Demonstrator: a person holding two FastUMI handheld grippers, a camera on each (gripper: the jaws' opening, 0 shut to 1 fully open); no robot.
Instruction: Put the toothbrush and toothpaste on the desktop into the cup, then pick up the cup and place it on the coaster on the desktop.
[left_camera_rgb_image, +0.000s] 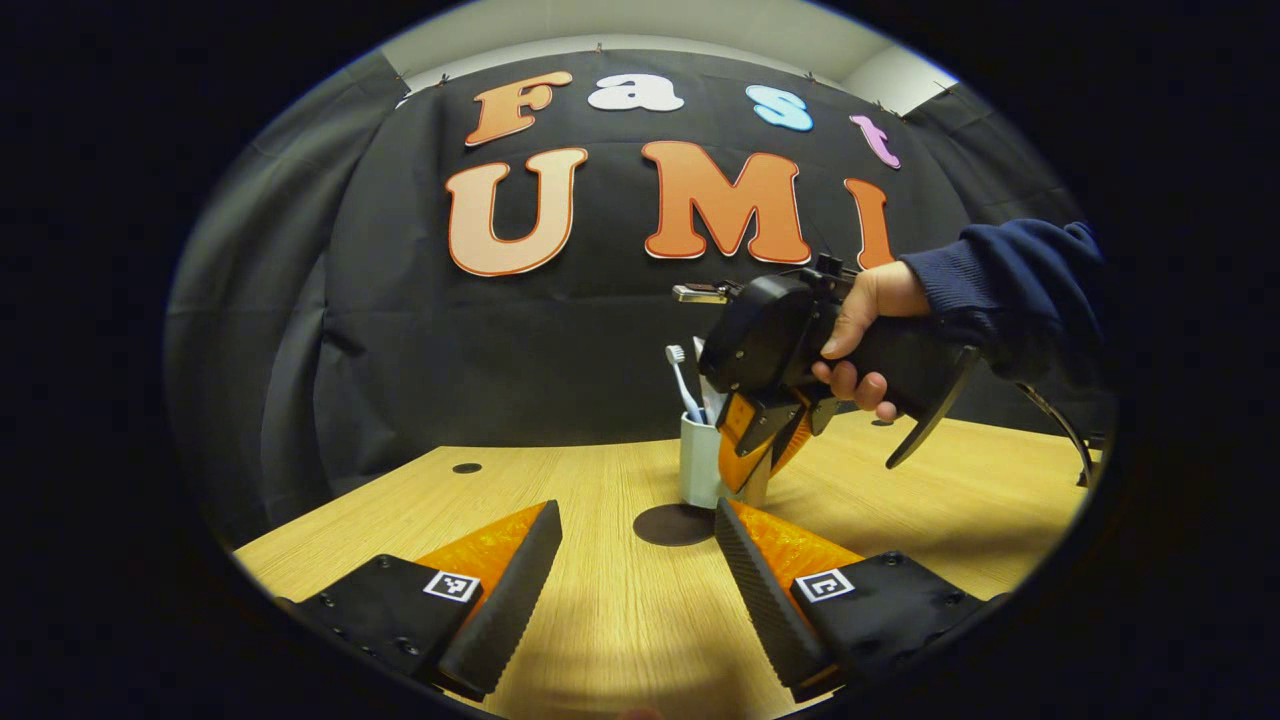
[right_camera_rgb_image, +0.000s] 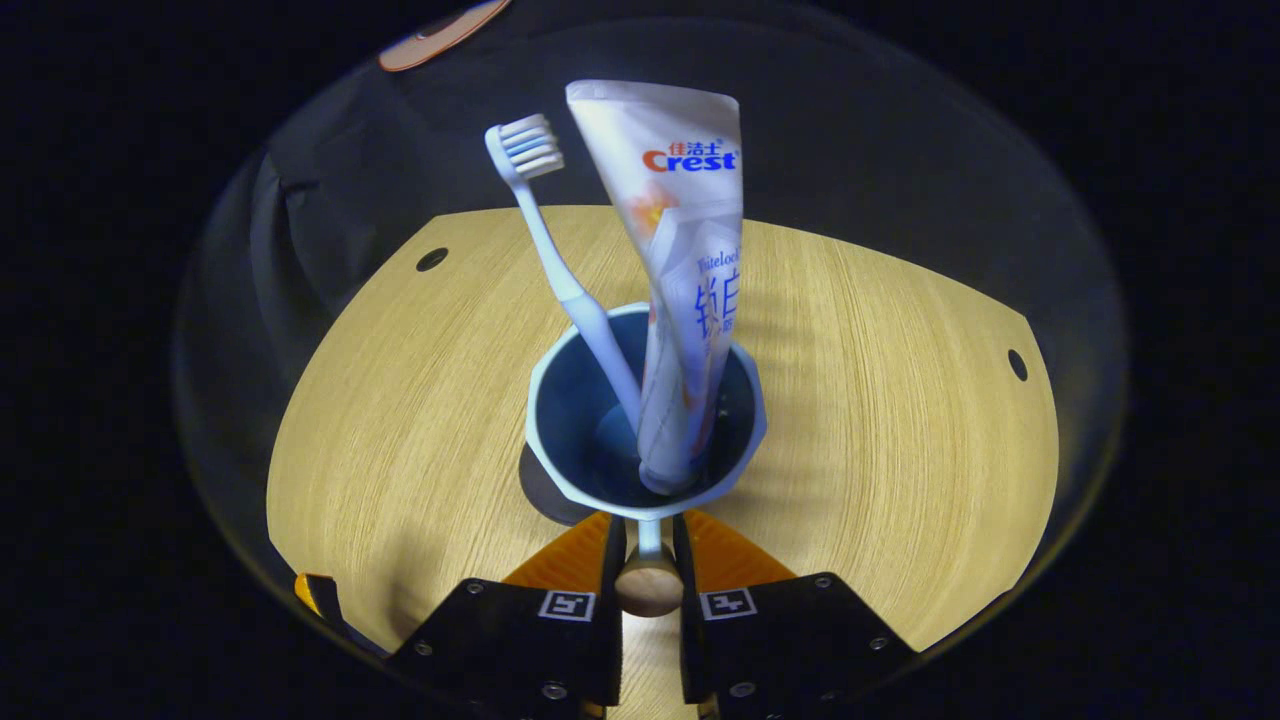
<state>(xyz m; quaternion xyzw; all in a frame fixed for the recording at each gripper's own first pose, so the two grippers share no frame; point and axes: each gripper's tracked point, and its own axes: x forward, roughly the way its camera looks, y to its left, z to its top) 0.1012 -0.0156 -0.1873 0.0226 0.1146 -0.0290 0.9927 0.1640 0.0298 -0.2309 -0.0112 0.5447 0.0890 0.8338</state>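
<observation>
A pale blue cup (right_camera_rgb_image: 545, 400) holds a light blue toothbrush (right_camera_rgb_image: 560, 270) and a white toothpaste tube (right_camera_rgb_image: 685, 250), both upright. My right gripper (right_camera_rgb_image: 648, 545) is shut on the cup's handle, which ends in a wooden knob. A dark round coaster (right_camera_rgb_image: 545, 495) peeks out under the cup's near left side. In the left gripper view the cup (left_camera_rgb_image: 697, 460) sits at the far edge of the coaster (left_camera_rgb_image: 672, 524), with the right gripper (left_camera_rgb_image: 755, 455) on its right side. Whether the cup rests on the desktop I cannot tell. My left gripper (left_camera_rgb_image: 640, 560) stands open, low over the desktop, just short of the coaster.
A hand (left_camera_rgb_image: 865, 330) in a navy sleeve (left_camera_rgb_image: 1010, 290) holds the right gripper. The wooden desktop (left_camera_rgb_image: 600, 620) has a small round hole at the back left (left_camera_rgb_image: 466, 467); two such holes (right_camera_rgb_image: 432, 259) (right_camera_rgb_image: 1017, 364) lie near its edges.
</observation>
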